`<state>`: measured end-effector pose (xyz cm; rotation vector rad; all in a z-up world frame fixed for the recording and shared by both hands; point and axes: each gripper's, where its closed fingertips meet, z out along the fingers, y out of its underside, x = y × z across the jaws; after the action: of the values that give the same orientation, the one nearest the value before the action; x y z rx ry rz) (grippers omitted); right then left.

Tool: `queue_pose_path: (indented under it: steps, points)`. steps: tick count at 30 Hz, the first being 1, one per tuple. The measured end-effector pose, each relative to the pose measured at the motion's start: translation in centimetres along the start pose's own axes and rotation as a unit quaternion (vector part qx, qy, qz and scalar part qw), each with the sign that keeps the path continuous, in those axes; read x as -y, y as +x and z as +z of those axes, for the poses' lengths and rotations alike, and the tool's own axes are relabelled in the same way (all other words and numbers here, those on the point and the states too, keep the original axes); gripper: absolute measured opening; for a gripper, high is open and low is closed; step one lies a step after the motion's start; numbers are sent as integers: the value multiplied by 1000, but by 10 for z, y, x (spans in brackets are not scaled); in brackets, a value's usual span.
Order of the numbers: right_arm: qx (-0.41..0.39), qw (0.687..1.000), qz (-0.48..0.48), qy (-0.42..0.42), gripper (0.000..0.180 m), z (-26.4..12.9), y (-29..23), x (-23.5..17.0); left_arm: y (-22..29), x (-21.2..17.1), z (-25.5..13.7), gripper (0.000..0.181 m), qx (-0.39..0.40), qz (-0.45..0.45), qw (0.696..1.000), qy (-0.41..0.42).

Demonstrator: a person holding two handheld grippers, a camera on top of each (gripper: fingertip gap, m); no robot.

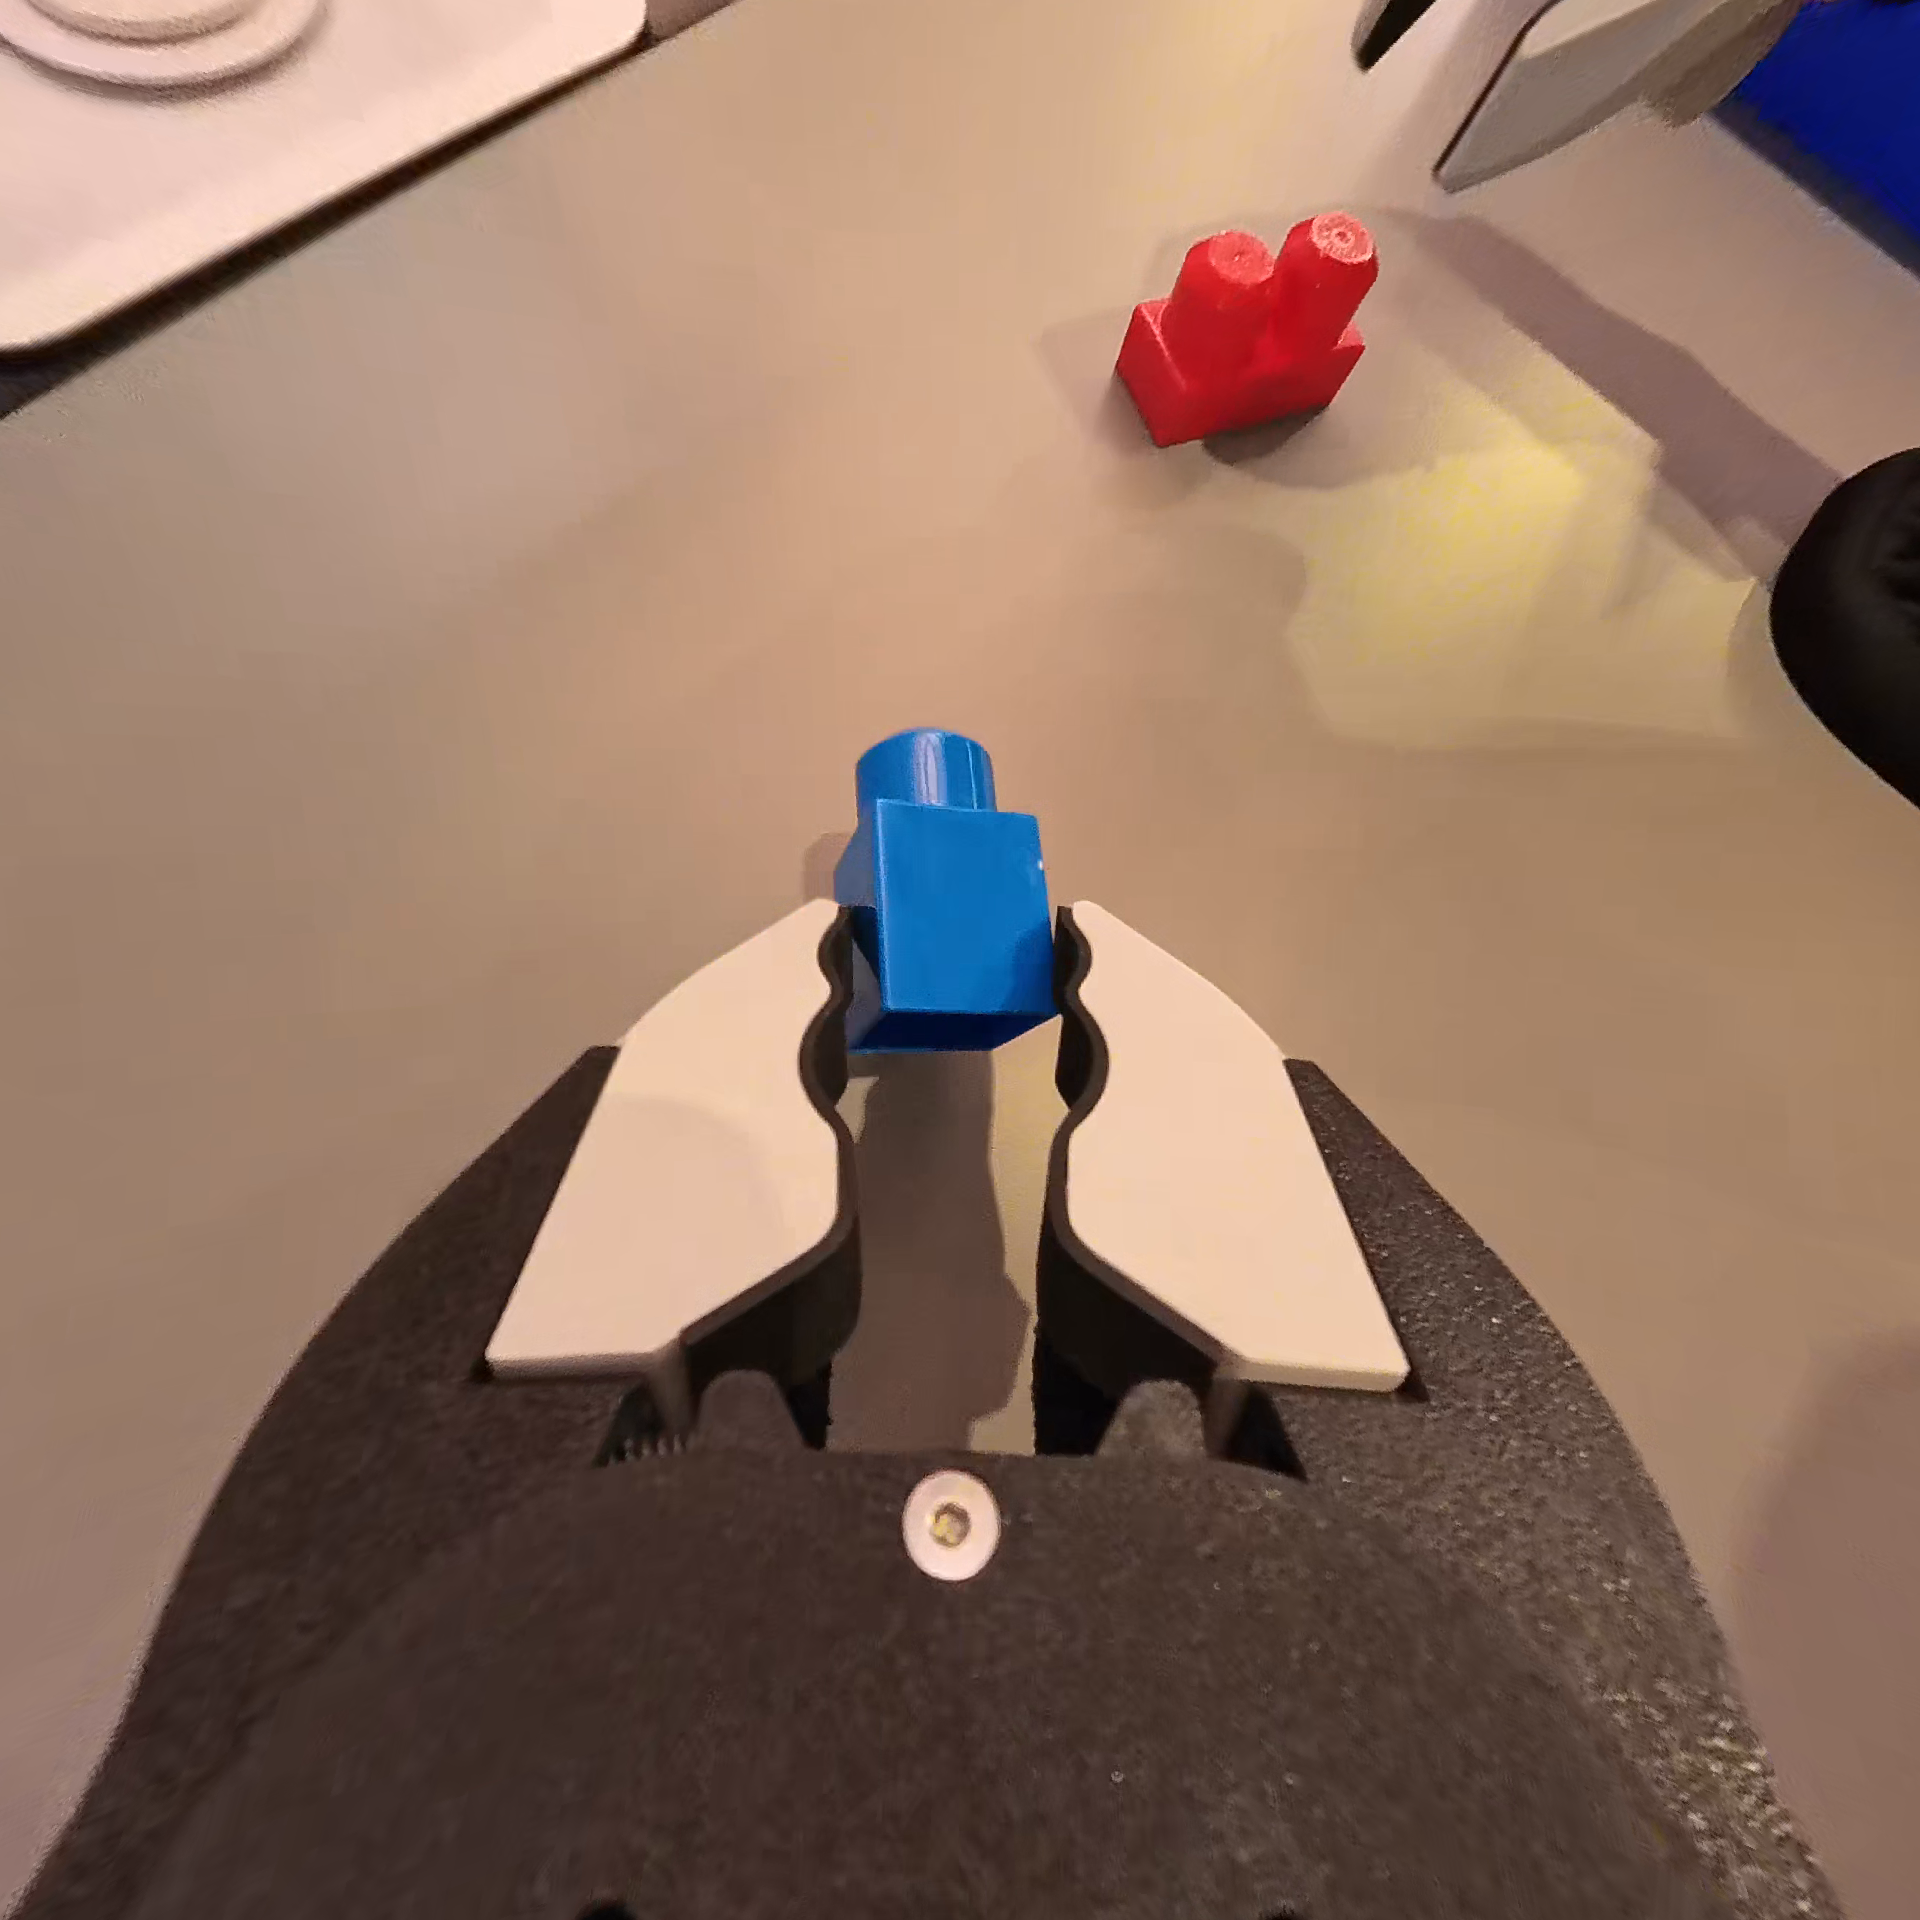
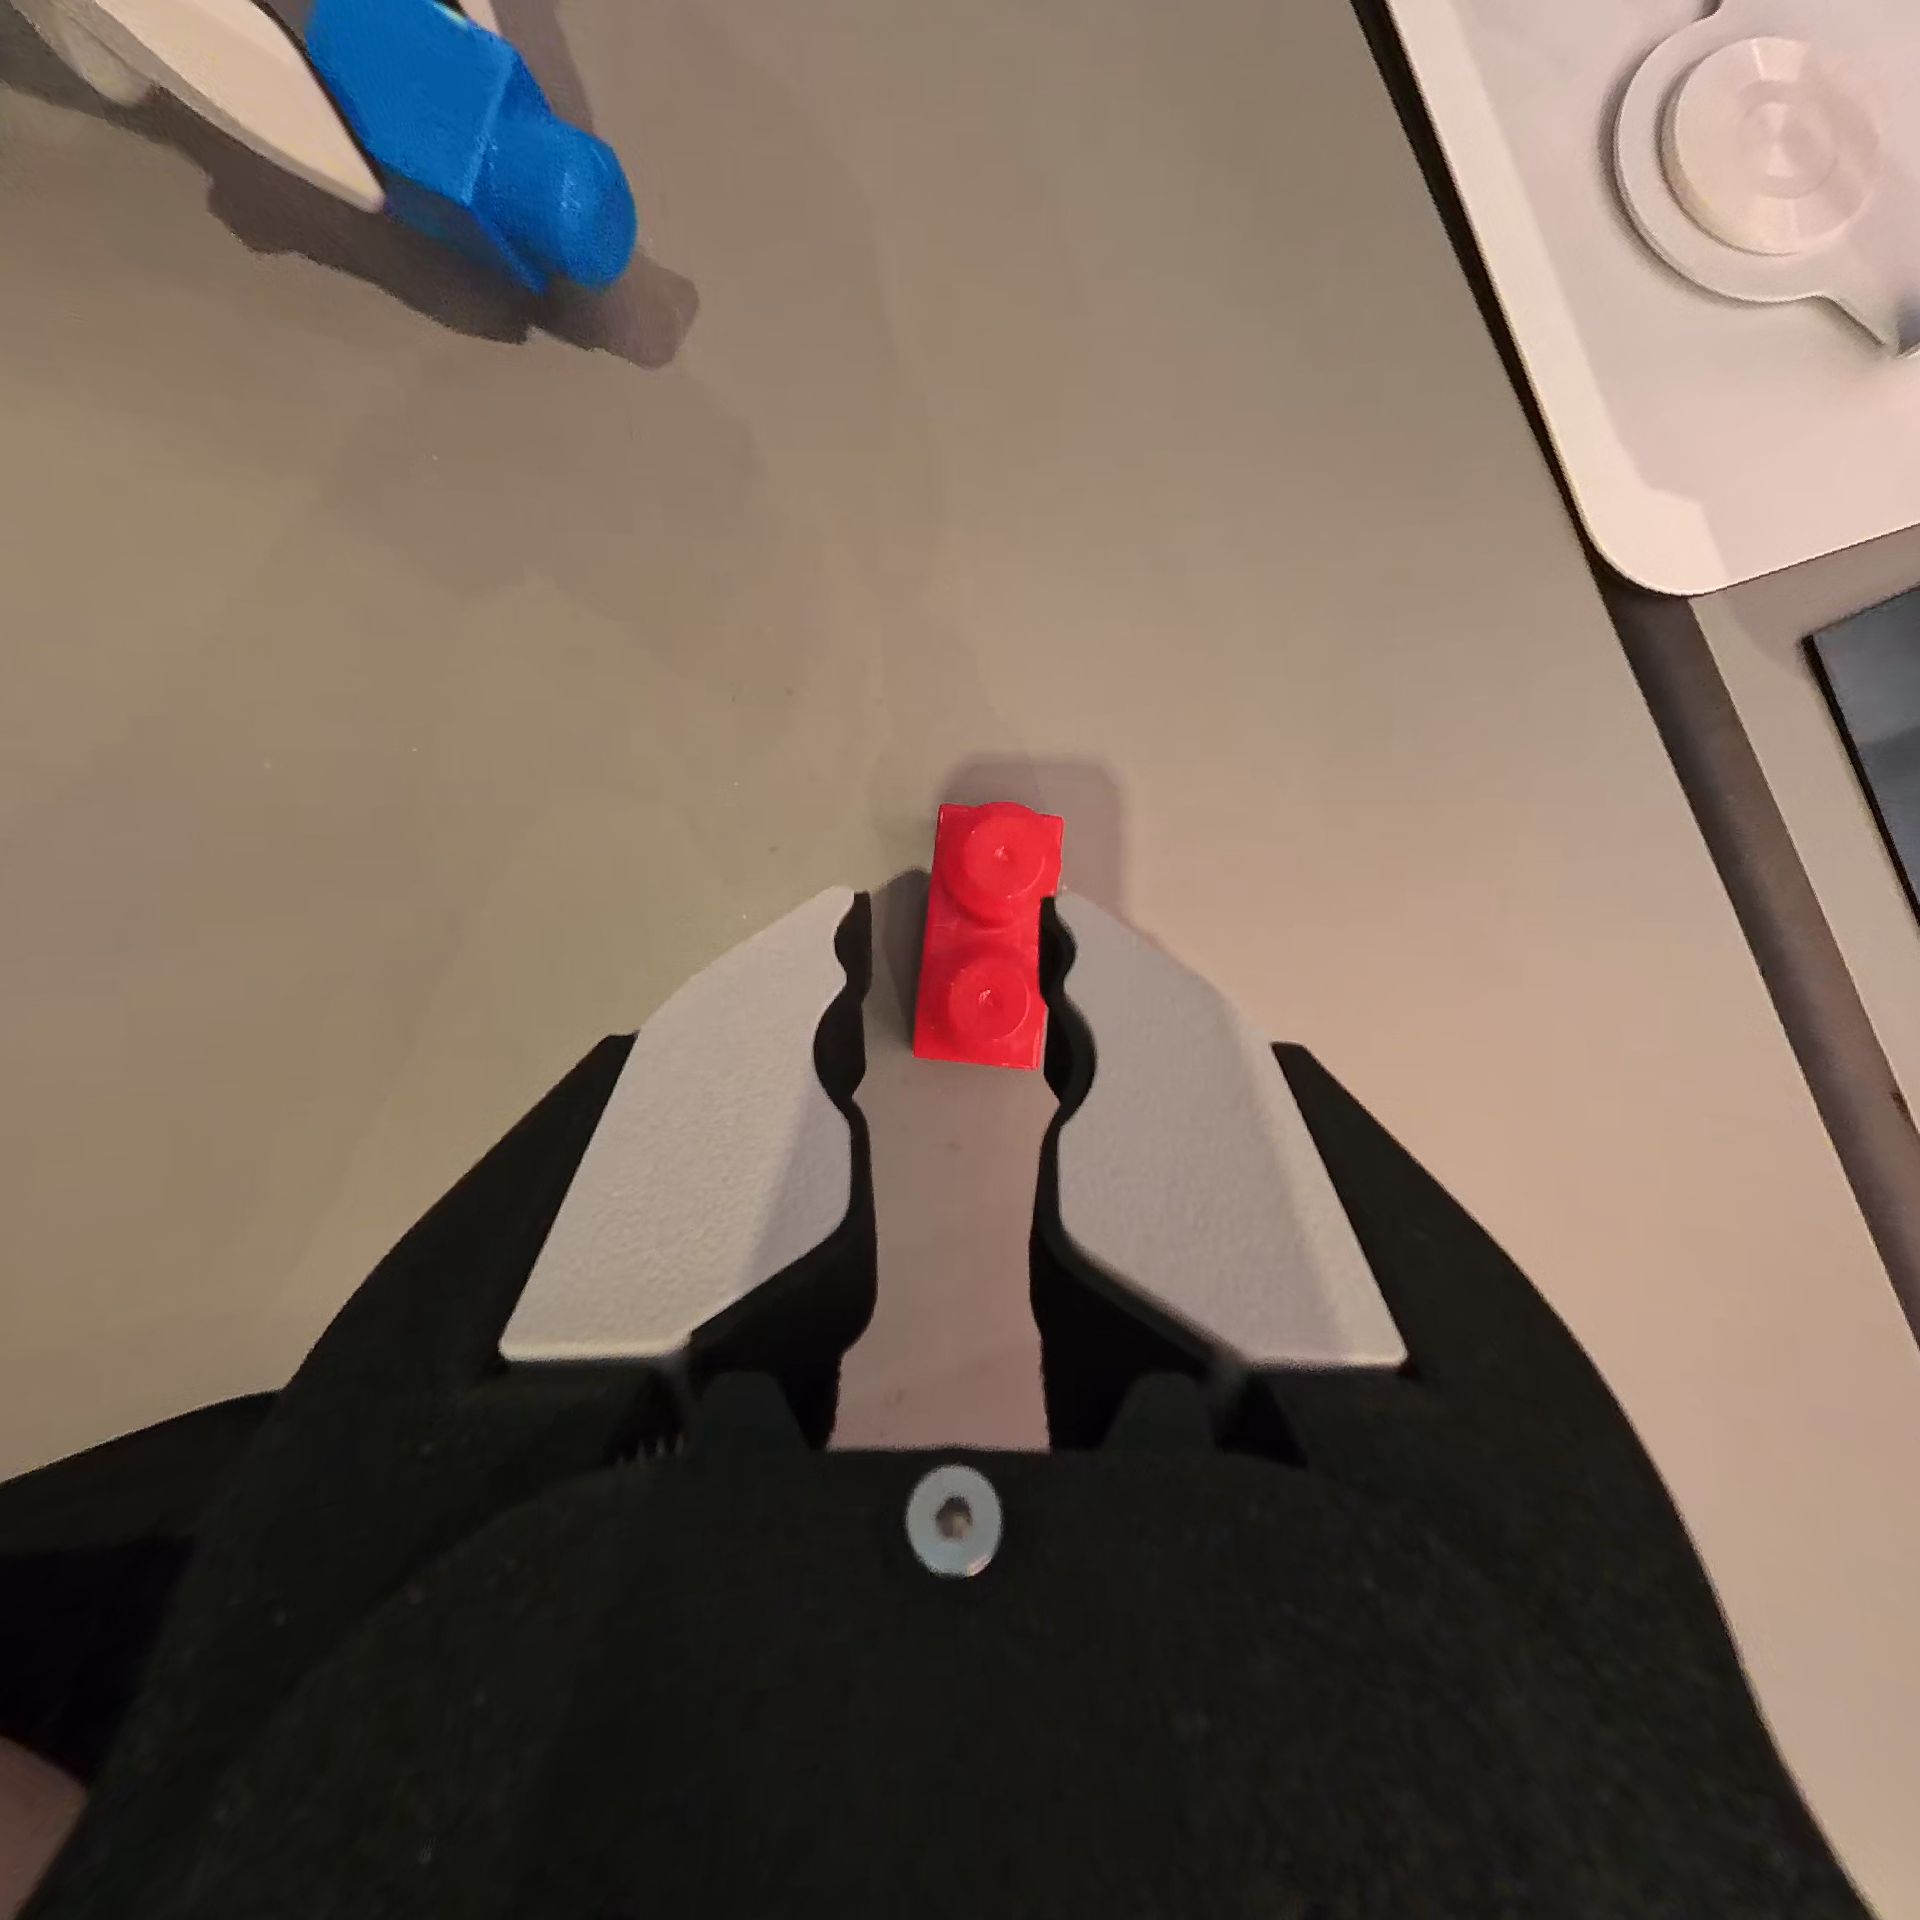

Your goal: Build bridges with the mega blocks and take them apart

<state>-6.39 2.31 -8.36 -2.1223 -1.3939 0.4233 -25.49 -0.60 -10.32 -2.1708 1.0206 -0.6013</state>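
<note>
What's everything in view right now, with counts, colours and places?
blue block: one, blue, single stud, clamped in the left hand-held gripper, tilted.
red block: one, red, two studs, upright on the table, between the right gripper's fingers.
table: one, beige-grey.
white tray: one, white, round recess, at the table's edge.
left hand-held gripper: grey fingers, shut on the blue block.
right hand-held gripper: grey fingers, open around the red block, gap on one side.

Likely an office desk: grey tabletop [image 2: 520, 623], white monitor base [image 2: 1714, 260].
</note>
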Motion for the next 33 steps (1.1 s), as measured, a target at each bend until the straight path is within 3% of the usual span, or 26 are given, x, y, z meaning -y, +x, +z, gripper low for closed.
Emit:
queue_pose_path:
  steps: [12,15,18,22,25,28,33]
  points:
    - [10,1000,9,9,29,-4,2,-5,-13,-25,8,37,4,8,999,-32]
    - [11,1000,14,17,29,-7,3,-5,-10,-15,-3,50,-10,-12,1000,-5]
    - [9,999,21,24,29,-11,5,-6,-7,11,-51,49,3,-8,999,49]
    - [8,999,24,30,29,-14,6,-7,-34,24,-164,38,115,60,988,88]
    - [9,999,23,23,29,-11,5,-7,-74,-17,-226,31,153,131,980,9]
    - [13,1000,18,8,30,-4,3,-7,-144,-79,-263,33,214,119,964,-100]
    - [23,999,16,-28,31,10,-2,-12,-220,-159,-271,35,268,39,942,-198]
